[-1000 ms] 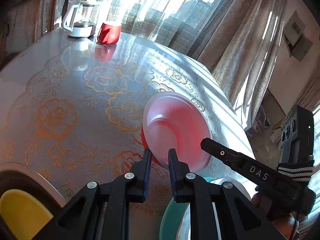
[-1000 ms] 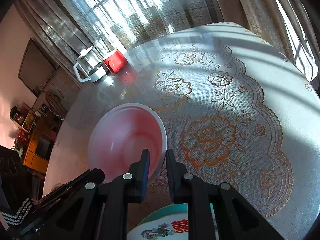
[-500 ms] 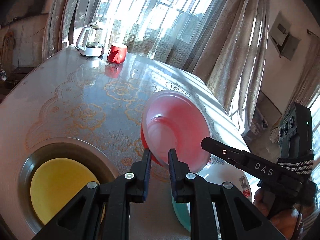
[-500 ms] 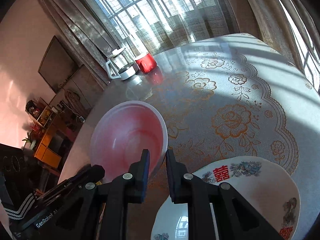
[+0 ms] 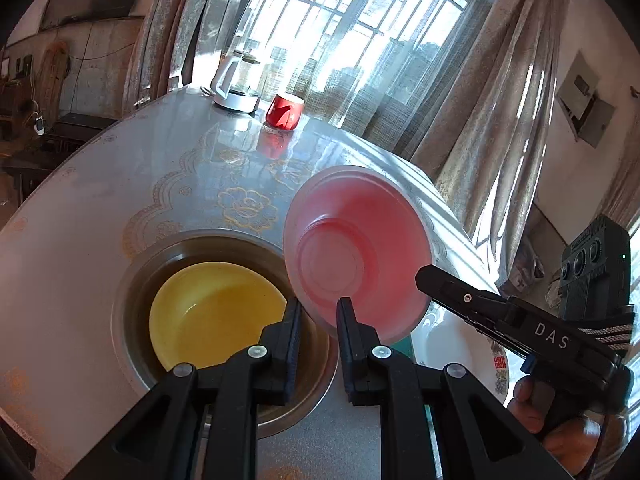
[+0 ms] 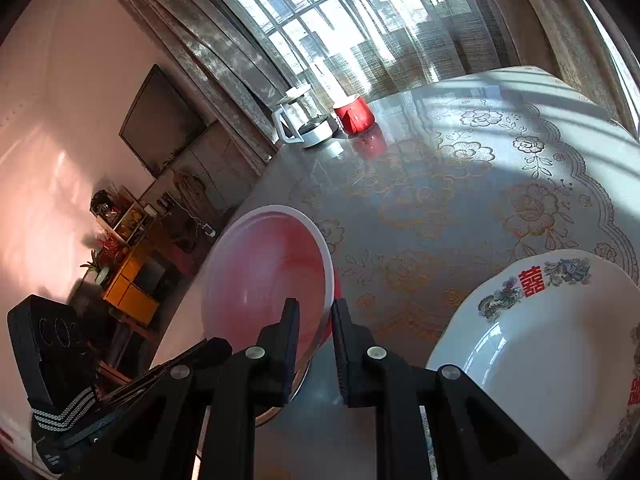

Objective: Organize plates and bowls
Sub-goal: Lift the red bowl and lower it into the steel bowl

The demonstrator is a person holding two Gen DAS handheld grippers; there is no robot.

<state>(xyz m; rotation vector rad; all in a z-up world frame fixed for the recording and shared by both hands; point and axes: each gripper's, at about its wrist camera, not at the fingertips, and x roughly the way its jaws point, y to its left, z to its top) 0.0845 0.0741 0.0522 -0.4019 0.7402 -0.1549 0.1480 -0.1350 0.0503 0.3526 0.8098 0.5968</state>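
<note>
A pink bowl hangs tilted above the table, held by its rim from two sides. My left gripper is shut on its near edge. My right gripper is shut on the opposite edge of the same pink bowl, and its finger reaches in from the right in the left wrist view. Just left of and below the pink bowl, a yellow bowl lies inside a steel basin. A white plate with red characters lies to the right on the table.
A glass kettle and a red mug stand at the far edge of the round table with its flowered cloth. A green dish edge peeks from under the white plate. A hand grips the right tool.
Both grippers have carried the pink bowl back across the table. The basin with the yellow bowl now shows fully beside it, and the white plate has come into the right wrist view.
</note>
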